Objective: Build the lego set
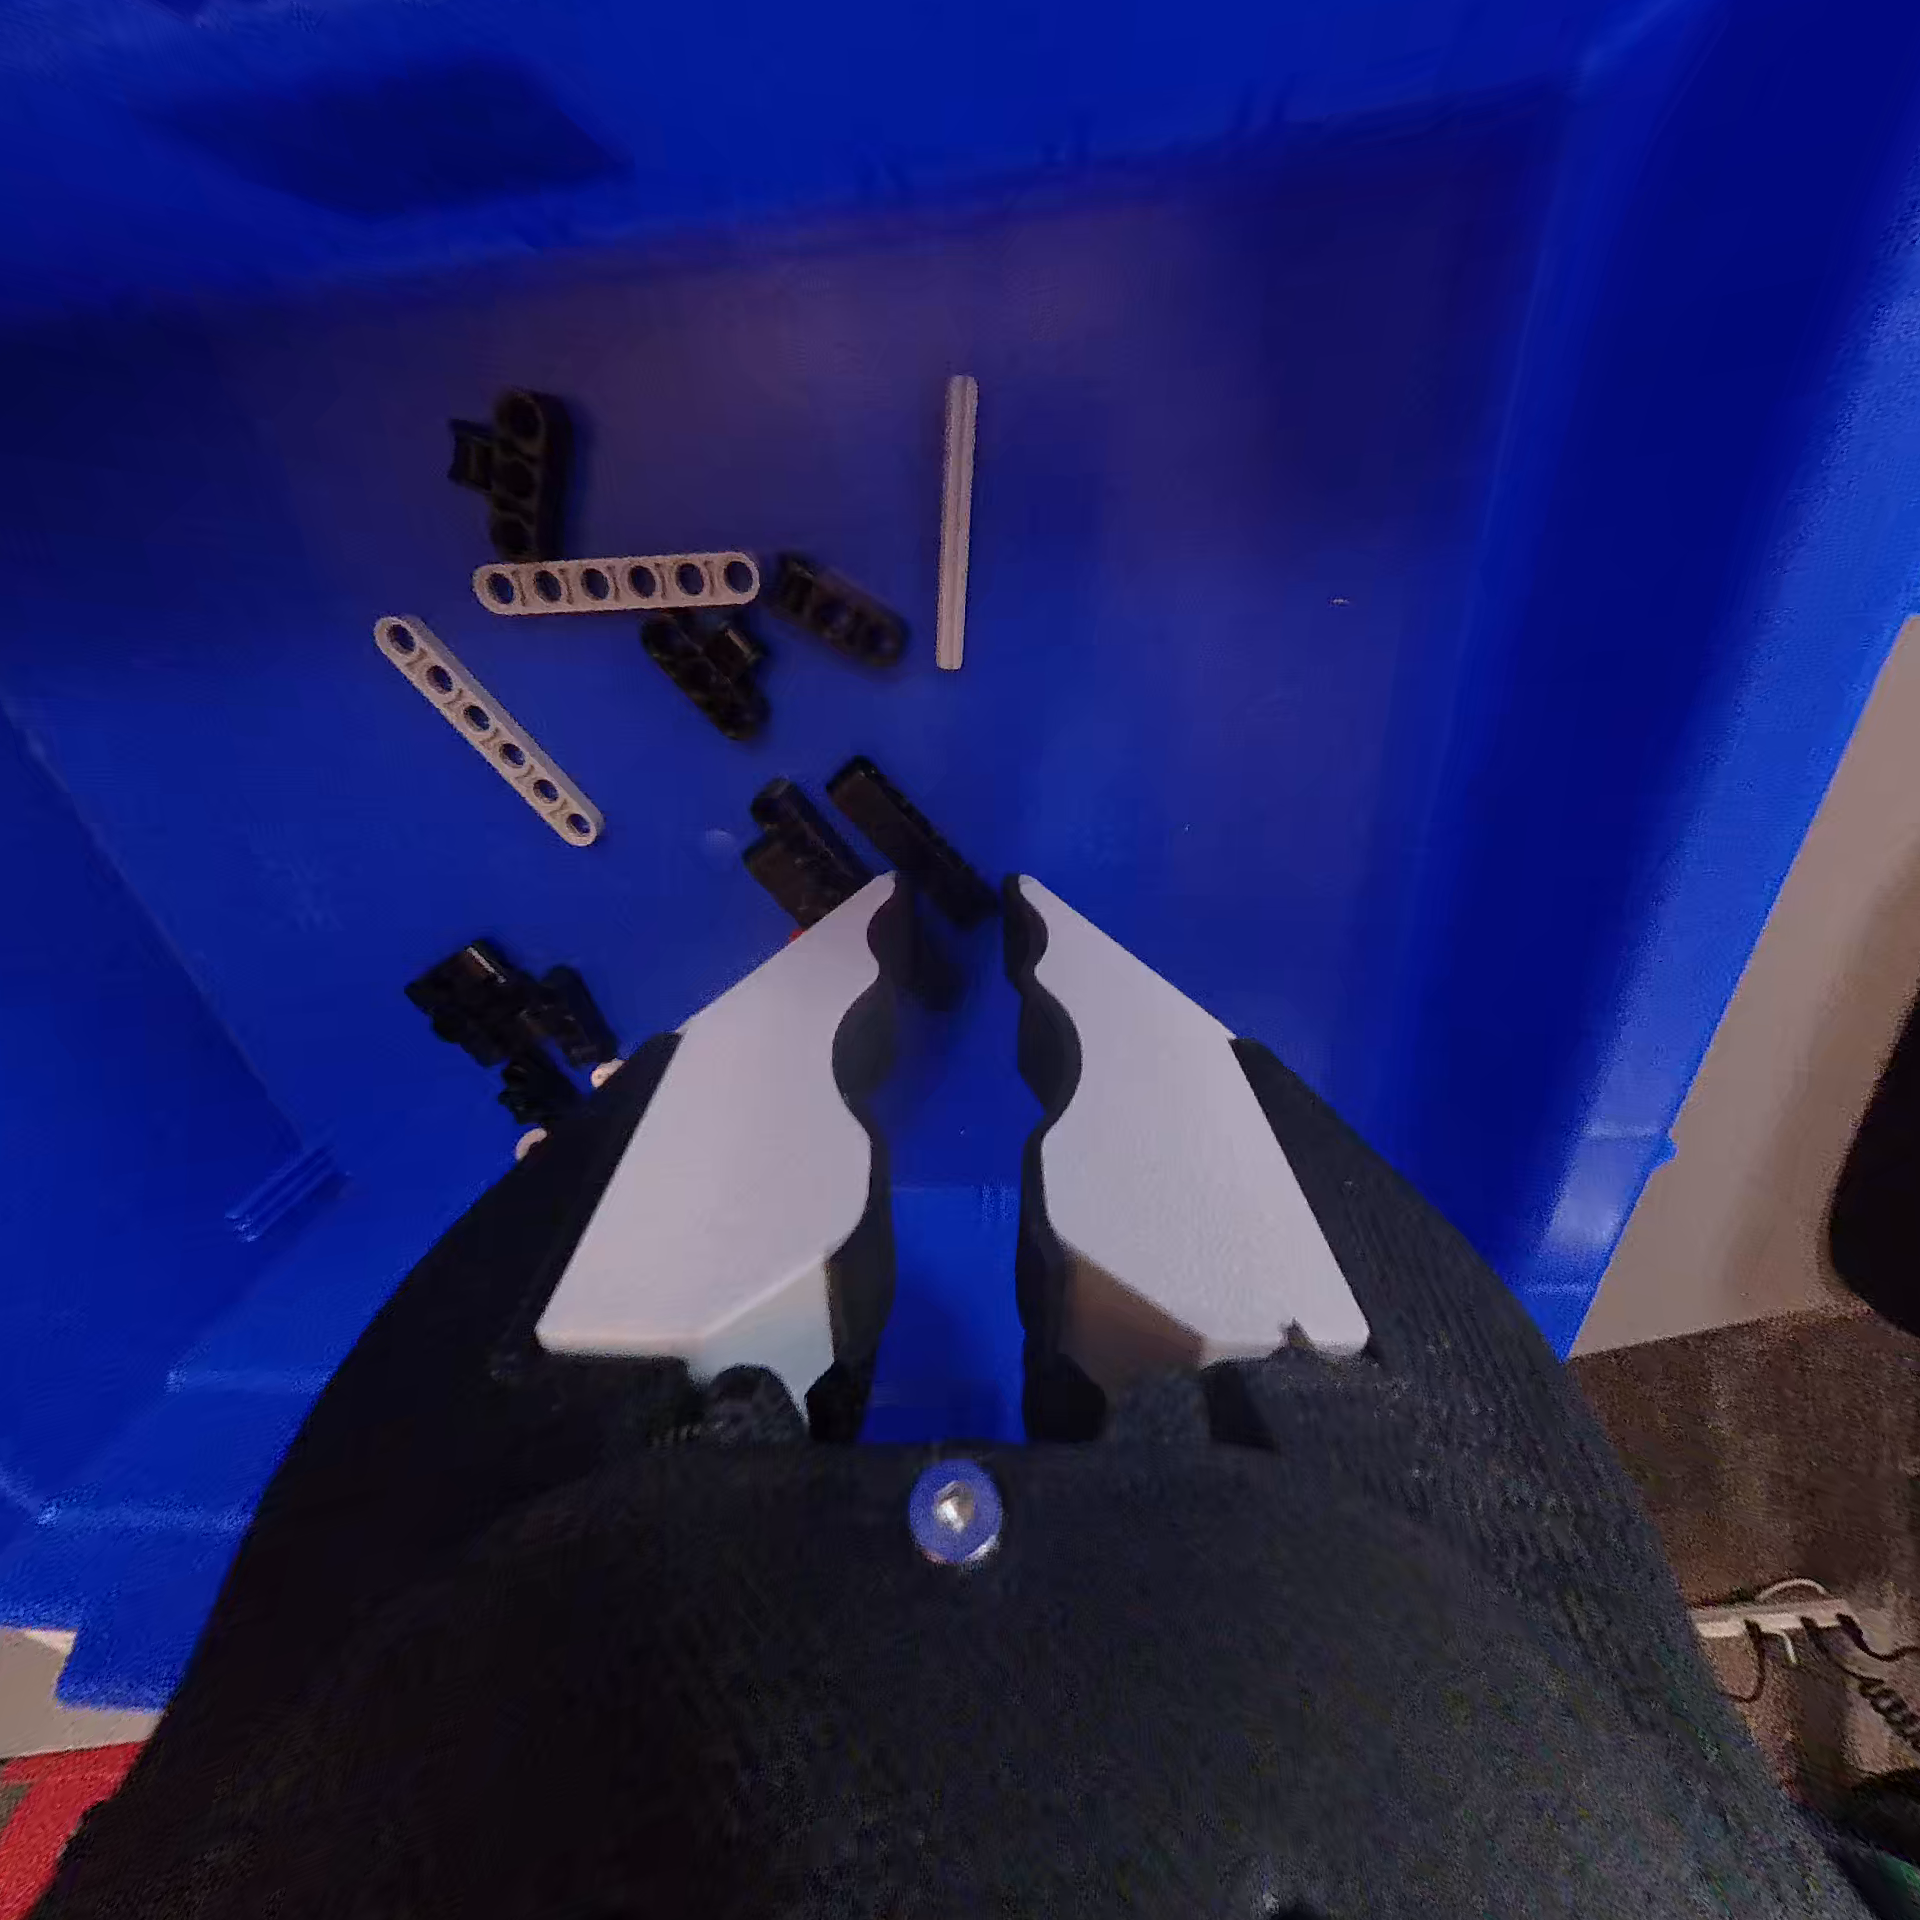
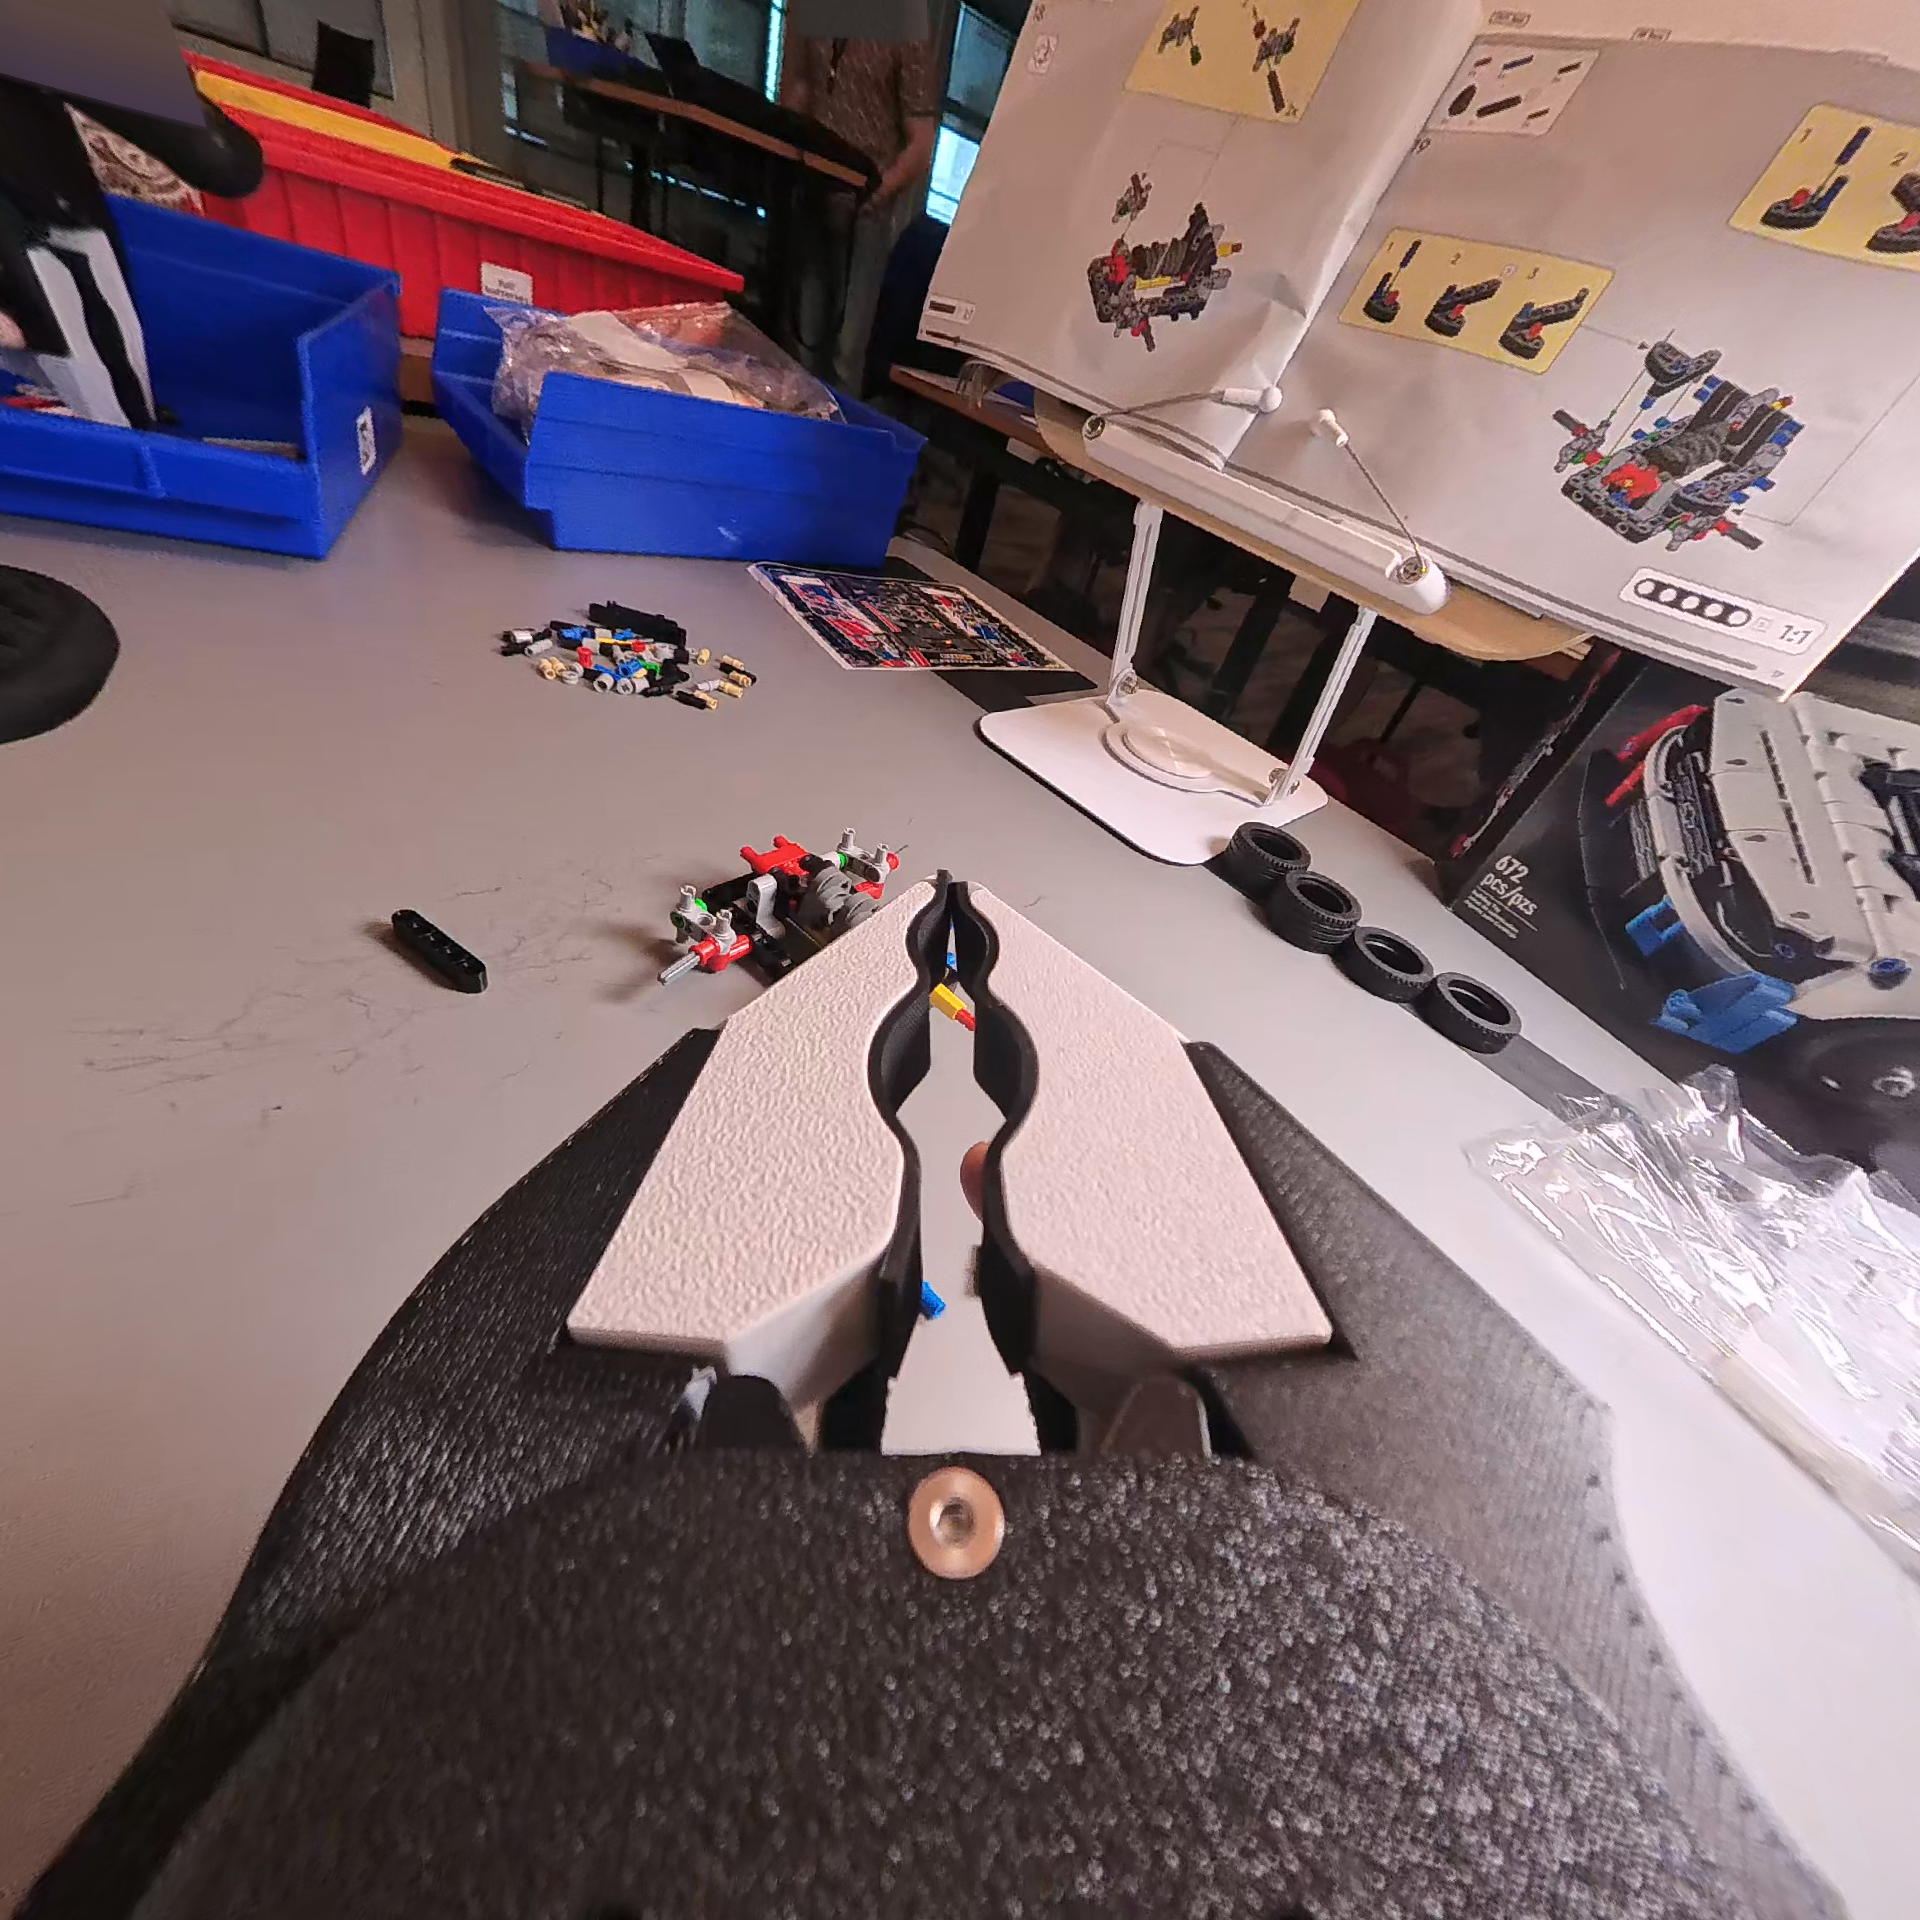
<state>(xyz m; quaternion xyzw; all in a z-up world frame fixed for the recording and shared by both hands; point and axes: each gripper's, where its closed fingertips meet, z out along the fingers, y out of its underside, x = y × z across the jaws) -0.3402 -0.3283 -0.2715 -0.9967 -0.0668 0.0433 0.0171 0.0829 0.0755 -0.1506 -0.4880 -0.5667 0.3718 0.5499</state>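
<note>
1. Grey surface (image 2: 312, 831) fills the right wrist view, carrying two blue bins (image 2: 675, 457) at the far edge with a red bin (image 2: 447, 229) behind them.
2. An open instruction booklet (image 2: 1455, 281) stands on a white stand (image 2: 1153, 769) to the right, with four black tyres (image 2: 1371, 956) in a row beside its base and the set's box (image 2: 1714, 883) behind them.
3. A pile of small loose parts (image 2: 623, 655) lies mid-surface, a printed sheet (image 2: 904, 618) just beyond it, and a single black beam (image 2: 438, 951) lies alone nearer the camera.
4. The partly built lego assembly (image 2: 779, 904) rests on the surface, at the tips of the right hand-held gripper (image 2: 948, 888).
5. The right hand-held gripper's fingers are drawn together at the tips, clamped on a thin black part of the assembly.
6. In the left wrist view, the left hand-held gripper (image 1: 951, 883) reaches into a blue bin (image 1: 1247, 520) with its fingers apart.
7. A black piece (image 1: 904, 831) on the bin floor reaches into the gap between the fingertips; whether they touch it cannot be told.
8. Two grey holed beams (image 1: 613, 582), a grey axle (image 1: 956, 520) and several more black pieces (image 1: 520, 473) lie scattered on the bin floor.
</note>
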